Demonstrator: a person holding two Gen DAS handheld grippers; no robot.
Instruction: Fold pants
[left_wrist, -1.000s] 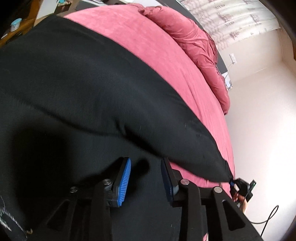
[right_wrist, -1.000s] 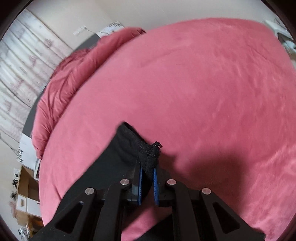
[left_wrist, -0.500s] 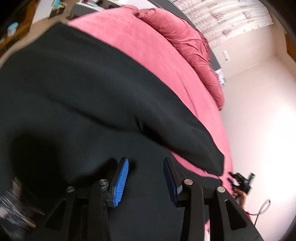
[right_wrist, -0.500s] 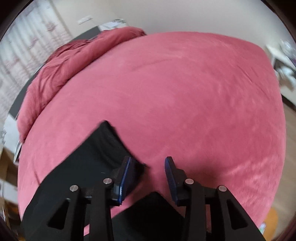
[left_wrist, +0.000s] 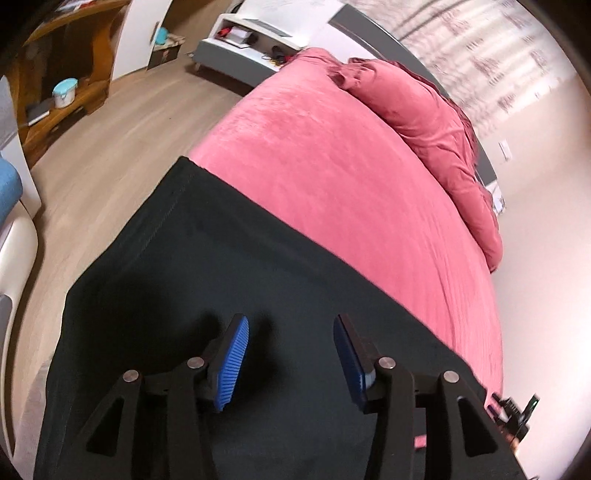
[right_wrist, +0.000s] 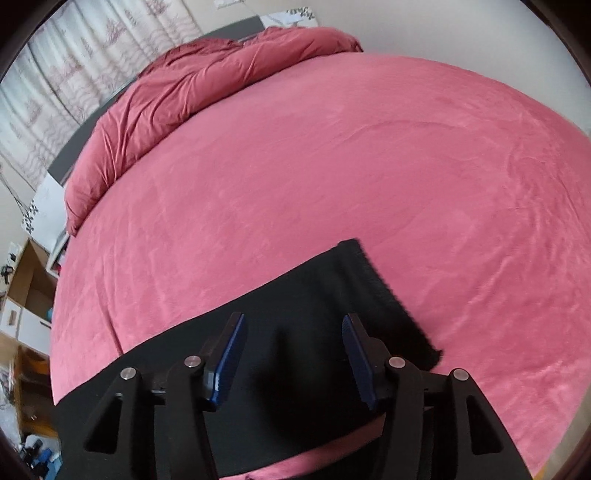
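The left gripper (left_wrist: 290, 354), low in its frame, hangs over the pants (left_wrist: 221, 295) with its jaws opening and only air between the blue pads (left_wrist: 234, 362); the cloth lies flat beneath them. The right gripper (right_wrist: 291, 354), low centre in its frame, is the same: jaws opening, nothing pinched, the pants (right_wrist: 295, 295) spread below and their ribbed end (right_wrist: 391, 295) just right of it.

The pants lie across the near edge of the pink bed (left_wrist: 351, 177), one end reaching the bed's left edge in the left view, the other ending mid-frame in the right view.

My judgement: a fold has just been laid, and the release is the step in hand. To do it well, lift both grippers straight off so the pads do not drag the top layer, then check the edges align before taking new corners. The pillows (right_wrist: 177, 96) at upper left lie well apart.
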